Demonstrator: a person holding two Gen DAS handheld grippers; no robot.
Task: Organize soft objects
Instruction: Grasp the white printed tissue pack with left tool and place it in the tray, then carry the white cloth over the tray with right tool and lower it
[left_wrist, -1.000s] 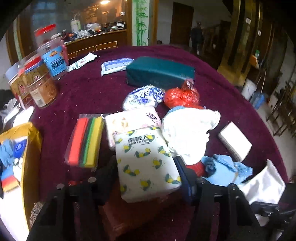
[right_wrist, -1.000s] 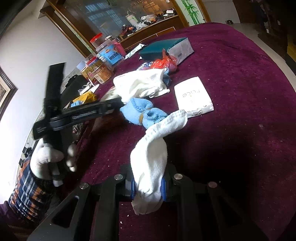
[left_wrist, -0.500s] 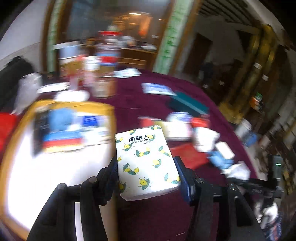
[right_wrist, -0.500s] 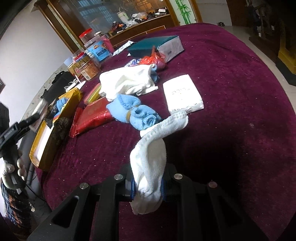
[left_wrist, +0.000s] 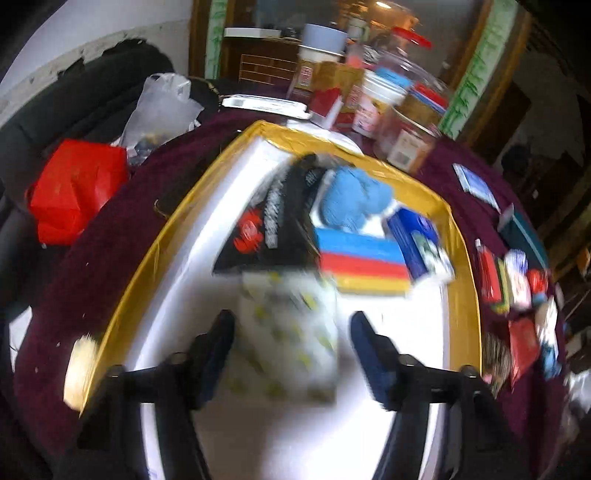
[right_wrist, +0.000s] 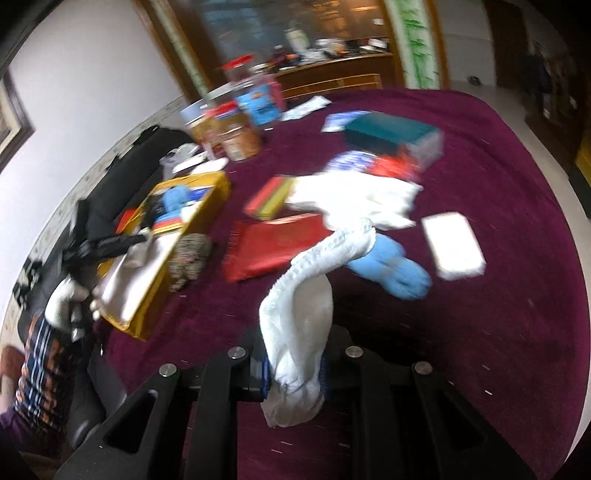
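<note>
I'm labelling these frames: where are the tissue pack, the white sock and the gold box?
tissue pack (left_wrist: 291, 332), left wrist view, patterned top face.
white sock (right_wrist: 303, 317), right wrist view, middle.
gold box (left_wrist: 173, 236), left wrist view, left rim.

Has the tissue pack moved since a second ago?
Yes. The tissue pack went from the maroon table into the gold box, between the left gripper's just-opened jaws.

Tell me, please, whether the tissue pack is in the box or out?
In: the tissue pack lies on the box floor, between the left gripper's open jaws.
</note>
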